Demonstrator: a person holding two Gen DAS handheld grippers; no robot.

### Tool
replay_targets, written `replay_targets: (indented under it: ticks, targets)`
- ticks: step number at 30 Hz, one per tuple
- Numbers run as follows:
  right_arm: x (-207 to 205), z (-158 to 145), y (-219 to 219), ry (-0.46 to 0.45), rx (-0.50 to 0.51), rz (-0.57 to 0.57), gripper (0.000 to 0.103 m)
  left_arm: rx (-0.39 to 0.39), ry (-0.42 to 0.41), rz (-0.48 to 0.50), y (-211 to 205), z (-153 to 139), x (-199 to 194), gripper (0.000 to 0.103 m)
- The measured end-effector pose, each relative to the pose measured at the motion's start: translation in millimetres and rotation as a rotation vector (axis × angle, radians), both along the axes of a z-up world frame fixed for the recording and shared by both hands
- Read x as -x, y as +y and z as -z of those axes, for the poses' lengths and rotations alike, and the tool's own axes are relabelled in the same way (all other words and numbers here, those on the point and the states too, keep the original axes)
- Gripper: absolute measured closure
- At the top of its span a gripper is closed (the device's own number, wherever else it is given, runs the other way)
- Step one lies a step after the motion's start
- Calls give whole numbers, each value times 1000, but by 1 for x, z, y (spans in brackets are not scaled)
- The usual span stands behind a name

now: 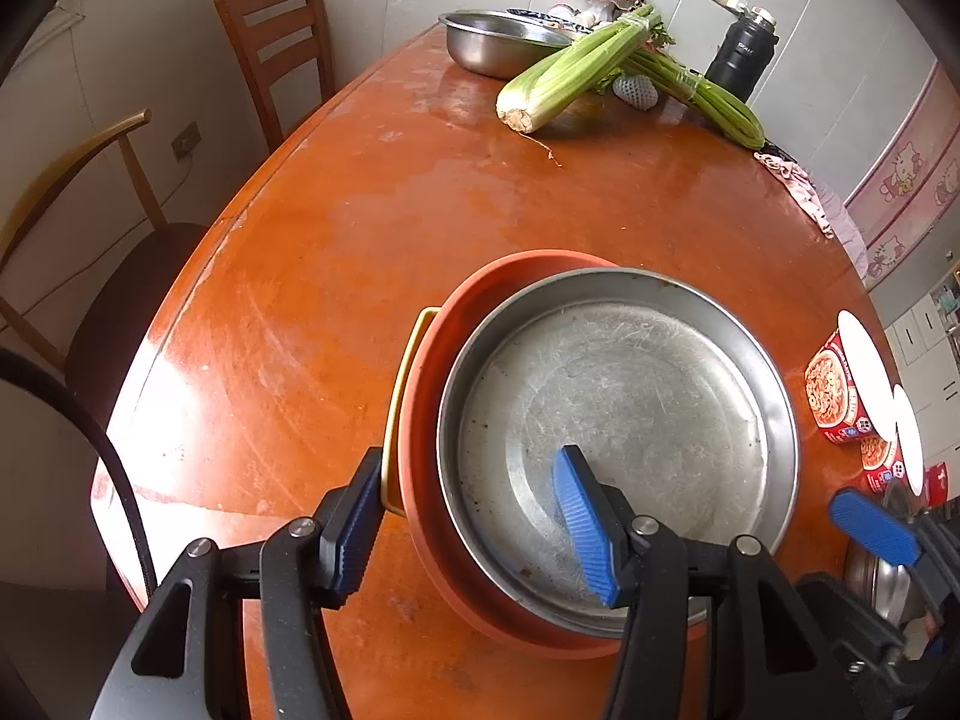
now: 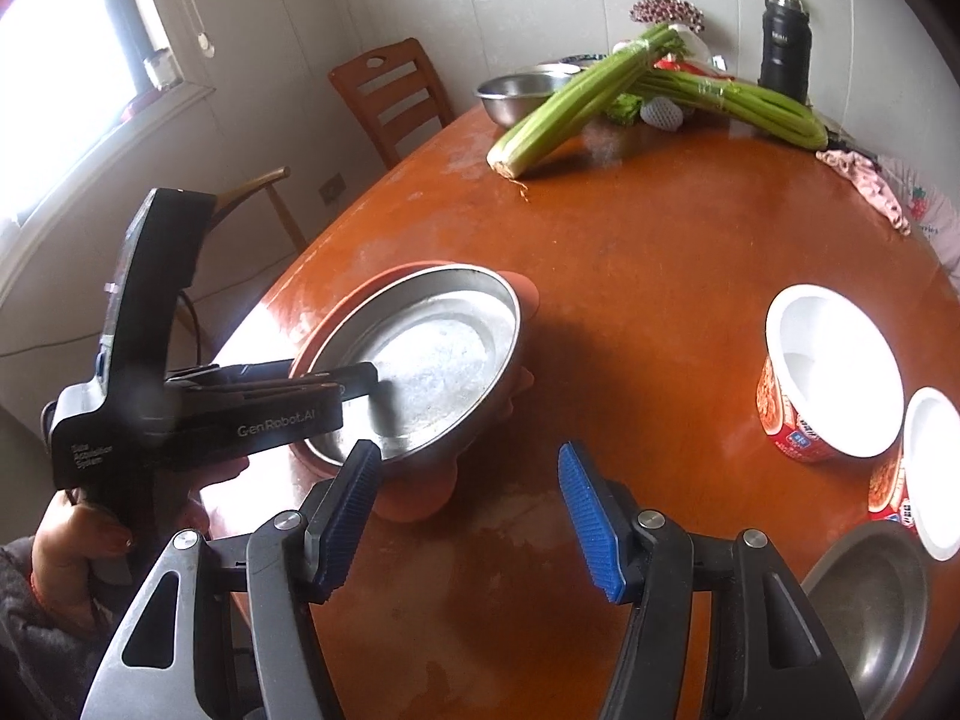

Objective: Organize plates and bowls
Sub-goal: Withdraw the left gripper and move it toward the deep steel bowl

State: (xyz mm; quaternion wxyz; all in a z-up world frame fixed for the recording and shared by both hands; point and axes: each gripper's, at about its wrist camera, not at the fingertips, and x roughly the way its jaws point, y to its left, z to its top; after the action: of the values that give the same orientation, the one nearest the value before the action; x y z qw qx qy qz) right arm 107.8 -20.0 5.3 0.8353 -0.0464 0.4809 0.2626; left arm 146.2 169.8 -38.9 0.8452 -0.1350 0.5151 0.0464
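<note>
A scratched steel plate sits nested in an orange plate, with a yellow edge showing beneath at the left. My left gripper is open and straddles the near-left rims of this stack: one pad is outside by the yellow edge, the other over the steel plate's floor, and neither presses. The right wrist view shows the same stack with the left gripper's fingers across its rim. My right gripper is open just in front of the stack, over the orange rim and bare table.
Two red noodle cups and a steel bowl stand at the right. At the far end lie celery bunches, a steel basin and a black flask. A pink cloth hangs off the right edge. Chairs stand at the left.
</note>
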Motion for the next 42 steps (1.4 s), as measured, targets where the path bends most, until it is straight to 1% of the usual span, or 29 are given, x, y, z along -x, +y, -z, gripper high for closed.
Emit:
replay_targets:
  ticks: [6,8,11,17,23,26,31,35,39,42]
  targets:
    - [-12,10,-5,34,-9,17,39,1,12,3,-13,0,-7,47]
    - [-15,12,-7,37,-11,22,39,-9,13,6,-17,-1,-9,46]
    - [-20,13,-11,32,-8,28,39,6,20,18,-24,0,-15,46]
    - [-26,17,-17,40,-6,39,39,-4,22,30,-36,0,-24,44]
    - [-28,16,-18,35,-3,43,39,10,18,33,-34,2,-31,43]
    - [-27,13,-19,18,-3,50,40,15,20,24,-31,2,-31,43]
    - [-27,5,-23,-7,-14,63,40,26,0,2,-25,-5,-26,43]
    - [-26,-1,-29,-23,-31,76,40,5,-26,-21,-23,-15,-19,43]
    - [-21,-16,-40,-69,-43,89,40,12,-74,-19,-28,-31,-9,43]
    - [-18,-27,-49,-101,-51,100,40,-21,-93,-12,-37,-42,-5,42]
